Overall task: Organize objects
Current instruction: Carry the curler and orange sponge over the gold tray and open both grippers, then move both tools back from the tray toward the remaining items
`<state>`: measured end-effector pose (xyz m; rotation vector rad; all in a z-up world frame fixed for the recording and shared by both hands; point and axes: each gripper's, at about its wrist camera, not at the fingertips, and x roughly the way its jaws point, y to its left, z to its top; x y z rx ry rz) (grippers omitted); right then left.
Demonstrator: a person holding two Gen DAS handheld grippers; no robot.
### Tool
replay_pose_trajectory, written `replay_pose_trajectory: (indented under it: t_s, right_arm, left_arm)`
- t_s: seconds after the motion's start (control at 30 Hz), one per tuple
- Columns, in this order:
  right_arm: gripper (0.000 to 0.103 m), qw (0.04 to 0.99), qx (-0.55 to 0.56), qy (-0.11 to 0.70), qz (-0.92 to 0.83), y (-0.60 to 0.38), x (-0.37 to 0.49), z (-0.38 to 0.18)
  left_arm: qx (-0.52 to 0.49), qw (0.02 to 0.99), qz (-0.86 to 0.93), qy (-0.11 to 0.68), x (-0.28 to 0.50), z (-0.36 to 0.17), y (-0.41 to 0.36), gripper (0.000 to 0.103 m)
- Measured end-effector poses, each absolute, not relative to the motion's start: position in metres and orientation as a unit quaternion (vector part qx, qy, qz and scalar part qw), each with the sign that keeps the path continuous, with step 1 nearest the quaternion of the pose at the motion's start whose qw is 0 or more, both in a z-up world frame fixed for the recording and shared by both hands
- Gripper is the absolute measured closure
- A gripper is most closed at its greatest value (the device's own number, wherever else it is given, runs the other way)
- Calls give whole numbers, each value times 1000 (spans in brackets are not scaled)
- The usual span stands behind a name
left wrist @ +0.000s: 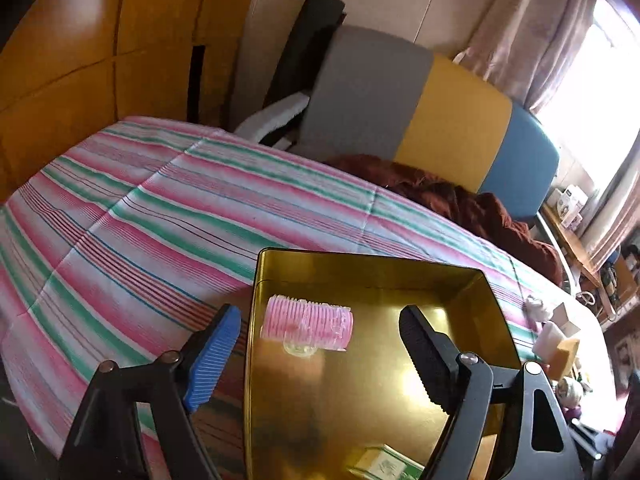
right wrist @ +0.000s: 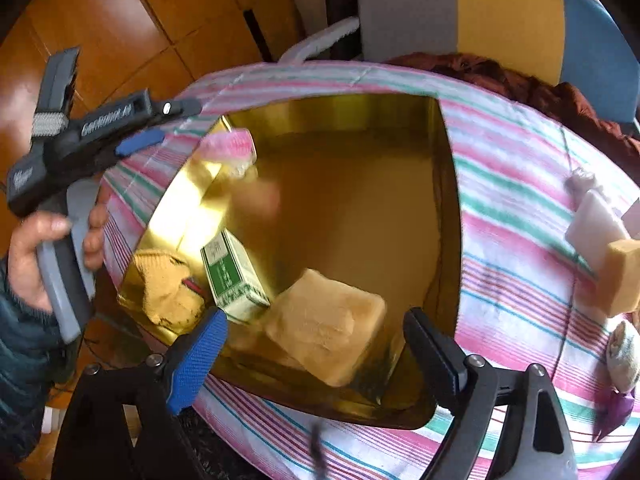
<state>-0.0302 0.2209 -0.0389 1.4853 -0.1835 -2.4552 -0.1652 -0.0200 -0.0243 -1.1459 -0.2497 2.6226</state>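
The gold tin point(right wrist: 448, 200) sat on the striped tabletop point(left wrist: 120, 216), already holding a pink roller point(left wrist: 307, 322) at its far left, a green box point(right wrist: 232, 276) and a tan sponge point(right wrist: 326, 342). I had both jaws spread: the left hand-held gripper point(left wrist: 320, 352) empty above the roller, the right hand-held gripper point(right wrist: 316, 354) astride the sponge. Loose pieces point(right wrist: 600, 236) waited near the tabletop's right edge; I judged a careless reach could knock them off, or catch the tin's rim.
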Motion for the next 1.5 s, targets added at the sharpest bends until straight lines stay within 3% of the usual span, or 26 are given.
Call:
replay_pose_trajectory:
  t_s: [0.43, 0.57, 1.5]
  right_arm:
    - [12, 44, 431, -19, -901, 205, -9, -14]
    - [6, 26, 407, -15, -913, 205, -2, -9]
    - [6, -39, 392, -45, -918, 249, 13, -15]
  left_arm:
    - [-333, 102, 937, -27, -65, -7, -2, 7]
    - [-328, 95, 940, -15, -48, -6, 2, 7]
    - [-327, 130, 935, 38, -12, -5, 36, 6]
